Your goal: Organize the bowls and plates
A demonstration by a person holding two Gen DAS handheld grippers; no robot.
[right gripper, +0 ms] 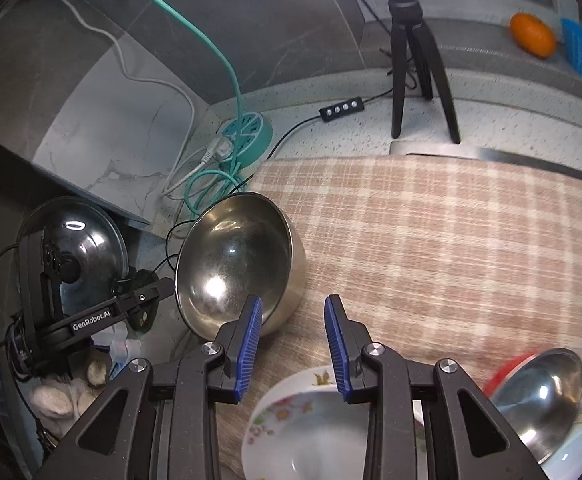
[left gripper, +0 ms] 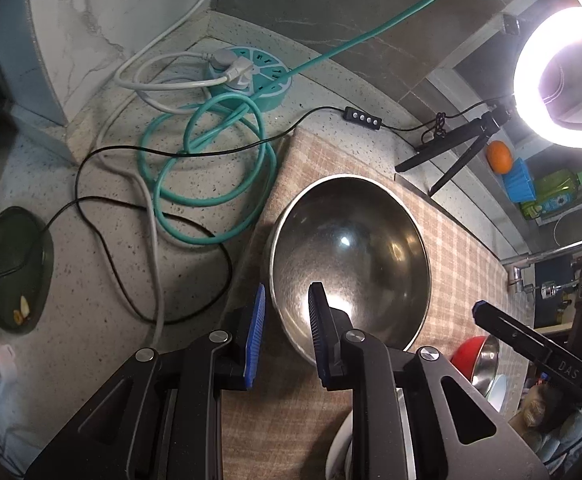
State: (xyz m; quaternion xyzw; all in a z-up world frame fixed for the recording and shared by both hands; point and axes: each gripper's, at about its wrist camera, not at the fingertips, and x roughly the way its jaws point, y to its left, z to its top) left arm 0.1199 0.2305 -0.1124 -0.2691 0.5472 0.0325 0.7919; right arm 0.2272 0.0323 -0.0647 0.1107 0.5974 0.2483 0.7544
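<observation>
steel bowl [left gripper: 351, 264] tilted on cloth [right gripper: 451, 232] edge | left tongs [left gripper: 287, 336] part-open astride its rim, likely to lift | right tongs [right gripper: 293, 344] open, empty, over floral bowl [right gripper: 307, 432]

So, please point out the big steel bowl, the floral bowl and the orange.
big steel bowl [left gripper: 351, 256], left wrist view, inner bottom.
floral bowl [right gripper: 291, 412], right wrist view, inner wall.
orange [right gripper: 531, 35], right wrist view, peel's middle.

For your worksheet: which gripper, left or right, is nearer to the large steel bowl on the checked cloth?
Left. The left gripper straddles the near rim of the large steel bowl, one finger inside and one outside. The right gripper is open beside the bowl, over the checked cloth, above a floral bowl.
</observation>
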